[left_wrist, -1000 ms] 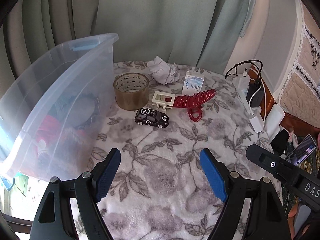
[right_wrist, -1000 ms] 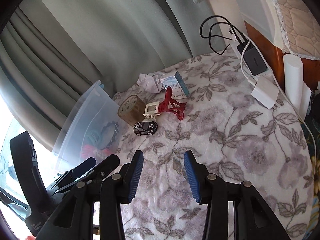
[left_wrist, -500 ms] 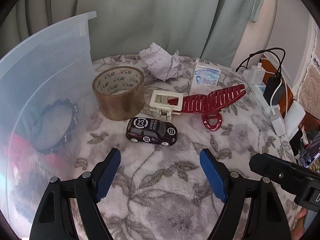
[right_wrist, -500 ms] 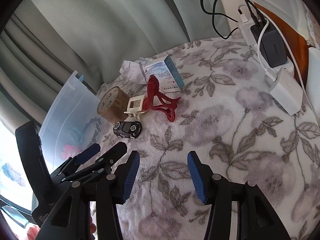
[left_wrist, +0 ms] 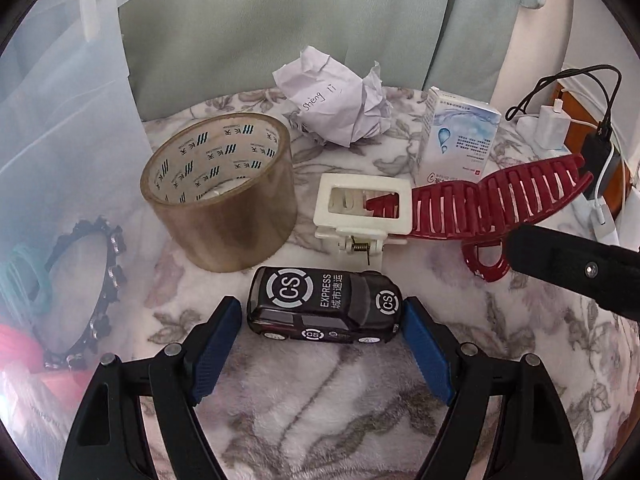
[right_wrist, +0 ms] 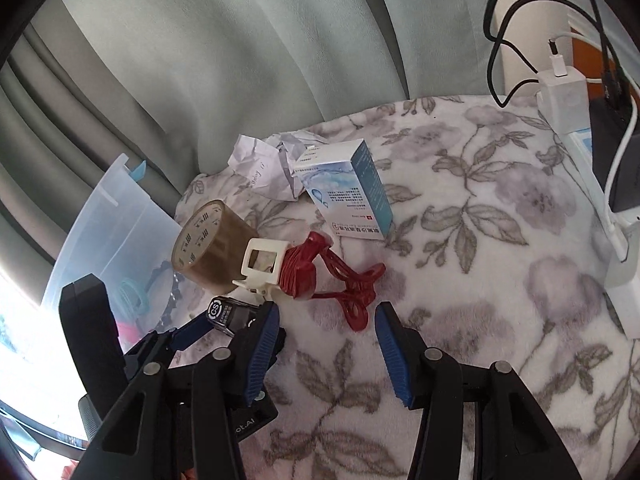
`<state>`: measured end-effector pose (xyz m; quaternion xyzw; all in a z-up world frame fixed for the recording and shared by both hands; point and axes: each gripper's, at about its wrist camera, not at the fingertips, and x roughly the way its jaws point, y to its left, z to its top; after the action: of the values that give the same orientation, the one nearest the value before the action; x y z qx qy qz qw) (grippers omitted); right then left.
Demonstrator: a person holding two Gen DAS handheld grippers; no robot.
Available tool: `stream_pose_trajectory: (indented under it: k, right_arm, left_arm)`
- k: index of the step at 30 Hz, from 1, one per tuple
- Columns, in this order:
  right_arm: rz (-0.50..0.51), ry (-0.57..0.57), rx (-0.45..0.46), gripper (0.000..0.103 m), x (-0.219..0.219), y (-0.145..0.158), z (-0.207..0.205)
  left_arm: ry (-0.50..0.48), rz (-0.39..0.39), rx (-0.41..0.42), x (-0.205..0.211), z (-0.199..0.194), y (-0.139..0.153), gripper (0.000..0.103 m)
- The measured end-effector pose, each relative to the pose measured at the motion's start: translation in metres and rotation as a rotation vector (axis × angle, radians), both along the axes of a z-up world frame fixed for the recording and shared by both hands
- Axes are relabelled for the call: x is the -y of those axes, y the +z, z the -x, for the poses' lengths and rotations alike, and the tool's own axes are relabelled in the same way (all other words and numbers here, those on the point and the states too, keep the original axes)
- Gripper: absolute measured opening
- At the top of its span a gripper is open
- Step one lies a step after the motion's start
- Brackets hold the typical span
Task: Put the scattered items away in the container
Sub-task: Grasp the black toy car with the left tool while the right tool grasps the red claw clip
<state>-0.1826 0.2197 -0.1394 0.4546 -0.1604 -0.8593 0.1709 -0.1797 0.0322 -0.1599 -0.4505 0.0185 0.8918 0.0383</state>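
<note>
A black toy car (left_wrist: 324, 306) lies on the floral blanket between the blue pads of my open left gripper (left_wrist: 322, 312), which straddles it; whether the pads touch it is unclear. Behind it lie a brown tape roll (left_wrist: 222, 190), a white clip (left_wrist: 362, 210), a red hair claw (left_wrist: 492, 206), a crumpled paper (left_wrist: 336, 108) and a small blue-white box (left_wrist: 460, 140). The clear plastic container (left_wrist: 60, 152) stands at the left. My right gripper (right_wrist: 326, 324) is open and empty, just in front of the red hair claw (right_wrist: 336, 276).
Chargers, a power strip and cables (right_wrist: 568, 92) lie at the right edge of the blanket. A grey-green curtain (left_wrist: 280, 20) hangs behind. The container holds a dark beaded ring (left_wrist: 100, 292) and red and teal items.
Both grippers moved forward toward the items. My left gripper came down around the toy car; my right gripper closed in on the red hair claw. Both stayed open.
</note>
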Motion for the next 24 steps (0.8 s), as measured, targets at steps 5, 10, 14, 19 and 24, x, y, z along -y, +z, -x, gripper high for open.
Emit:
stream_pose_trajectory:
  k: [5, 10, 14, 19, 24]
  right_arm:
    - [-0.005, -0.004, -0.006, 0.055, 0.005, -0.005, 0.012]
    - [-0.009, -0.013, -0.011, 0.055, 0.007, -0.009, 0.023]
    - [0.005, -0.003, -0.005, 0.056, 0.005, -0.012, 0.027]
    - [0.085, -0.022, 0.05, 0.059, 0.002, -0.02, 0.031]
    - [0.172, -0.057, 0.069, 0.062, -0.001, -0.025, 0.035]
  left_arm:
    - [0.006, -0.006, -0.001, 0.001, 0.007, -0.001, 0.082]
    - [0.012, -0.026, 0.001, 0.005, 0.01, 0.0, 0.083]
    - [0.012, -0.027, -0.001, 0.006, 0.01, 0.002, 0.083]
    - [0.012, -0.03, -0.003, 0.008, 0.01, 0.005, 0.083]
    - [0.013, -0.036, -0.007, 0.01, 0.01, 0.008, 0.083]
